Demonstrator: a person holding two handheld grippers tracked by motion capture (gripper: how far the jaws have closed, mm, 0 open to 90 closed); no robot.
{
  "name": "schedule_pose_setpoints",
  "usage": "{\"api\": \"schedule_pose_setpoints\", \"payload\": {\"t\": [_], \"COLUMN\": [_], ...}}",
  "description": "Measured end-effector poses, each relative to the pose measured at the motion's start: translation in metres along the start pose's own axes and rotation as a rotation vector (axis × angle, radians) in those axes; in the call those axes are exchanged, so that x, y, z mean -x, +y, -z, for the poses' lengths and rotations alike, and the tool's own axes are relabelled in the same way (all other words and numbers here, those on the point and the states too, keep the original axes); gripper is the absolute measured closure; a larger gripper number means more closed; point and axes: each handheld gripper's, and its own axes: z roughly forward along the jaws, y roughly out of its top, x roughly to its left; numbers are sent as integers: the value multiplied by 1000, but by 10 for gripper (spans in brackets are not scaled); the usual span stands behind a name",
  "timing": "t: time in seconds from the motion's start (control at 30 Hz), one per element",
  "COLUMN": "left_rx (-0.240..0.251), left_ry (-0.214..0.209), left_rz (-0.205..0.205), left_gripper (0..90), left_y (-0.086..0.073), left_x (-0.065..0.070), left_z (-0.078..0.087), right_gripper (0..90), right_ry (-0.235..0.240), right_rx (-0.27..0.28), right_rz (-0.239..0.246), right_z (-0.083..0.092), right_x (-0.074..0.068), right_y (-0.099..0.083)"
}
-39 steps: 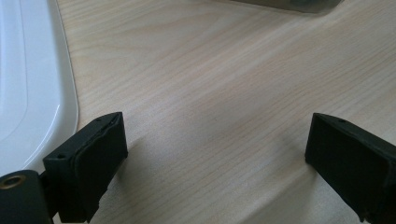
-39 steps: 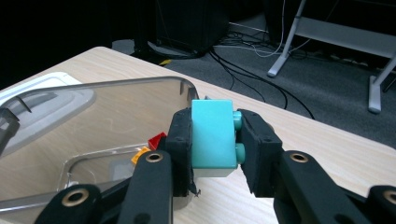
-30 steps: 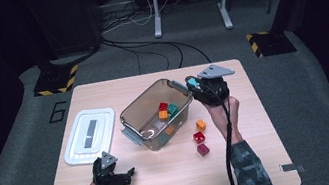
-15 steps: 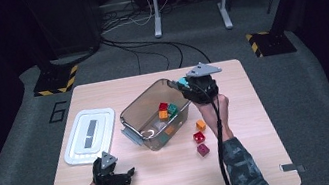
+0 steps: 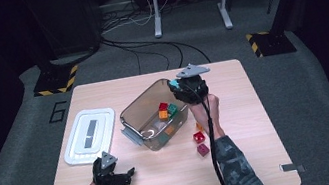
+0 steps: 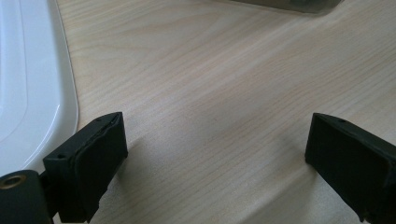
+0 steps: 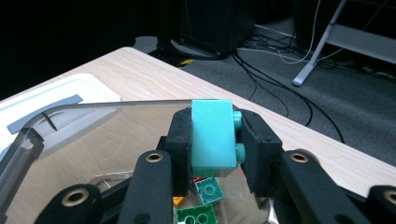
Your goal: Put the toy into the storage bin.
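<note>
My right gripper [image 7: 212, 135] is shut on a turquoise brick [image 7: 212, 137] and holds it above the clear plastic bin [image 5: 142, 107]; in the high view that right gripper [image 5: 175, 88] hangs over the bin's far right corner. Inside the bin lie a red brick [image 5: 163, 106], a green brick [image 5: 173, 109] and an orange brick [image 5: 163, 114]. Green bricks [image 7: 208, 191] show below the held one. My left gripper [image 5: 124, 175] rests open near the table's front left, and its jaws stand wide apart over bare wood in the left gripper view, with nothing between its fingers [image 6: 91, 163].
A white lid [image 5: 89, 135] lies left of the bin, and its edge [image 6: 28, 88] sits beside my left gripper. Two red bricks [image 5: 199, 137] and an orange one lie on the table right of the bin. Cables and stand legs are on the floor beyond the table.
My right gripper has carried the turquoise brick leftward, from beside the bin's right end to above its far right corner. The left gripper has stayed put.
</note>
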Motion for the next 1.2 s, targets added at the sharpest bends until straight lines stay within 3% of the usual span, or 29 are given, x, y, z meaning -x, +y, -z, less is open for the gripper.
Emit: {"api": "schedule_pose_setpoints", "payload": {"t": [0.4,0.7,0.9,1.1,1.2], "left_rx": [0,3,4,2,2], "left_ry": [-2,-2,-2,-4,-4], "left_rz": [-3,2,3,2,1], "left_gripper": [53,53,54,54,54], "left_y": [0,0,0,0,0], "left_x": [0,0,0,0,0], "left_z": [0,0,0,0,0], "right_gripper": [668,651,241,47,0], "right_ry": [8,6,-21,-14,-4], "right_rx": [-58,-92,-92,-74,-75], "right_rz": [-16,-35,-55,-45,-37], "right_z": [-28,-38,-36,-21,-13], "right_x": [0,4,6,7,9], "right_y": [-13,-20,-22,-23,-26]}}
